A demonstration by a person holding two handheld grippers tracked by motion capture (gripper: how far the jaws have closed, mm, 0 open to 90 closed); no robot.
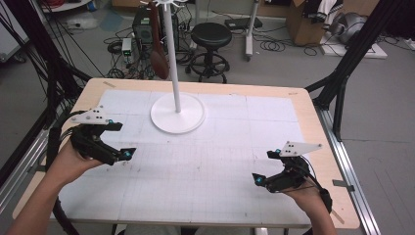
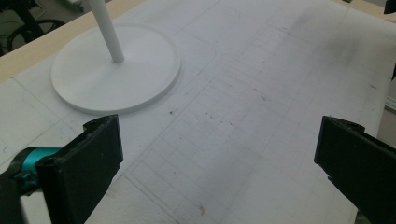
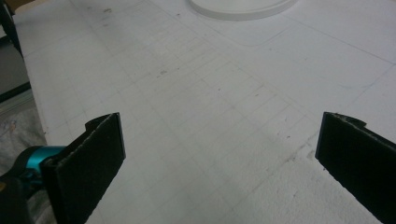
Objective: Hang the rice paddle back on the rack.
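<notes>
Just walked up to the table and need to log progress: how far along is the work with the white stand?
Nothing looks done yet. The white stand sits upright on the table mat, with a brown item hanging from its top. Nothing is in hand: the left gripper and right gripper are both open, apart from the stand. Reaching and grasping seem still ahead.
</notes>
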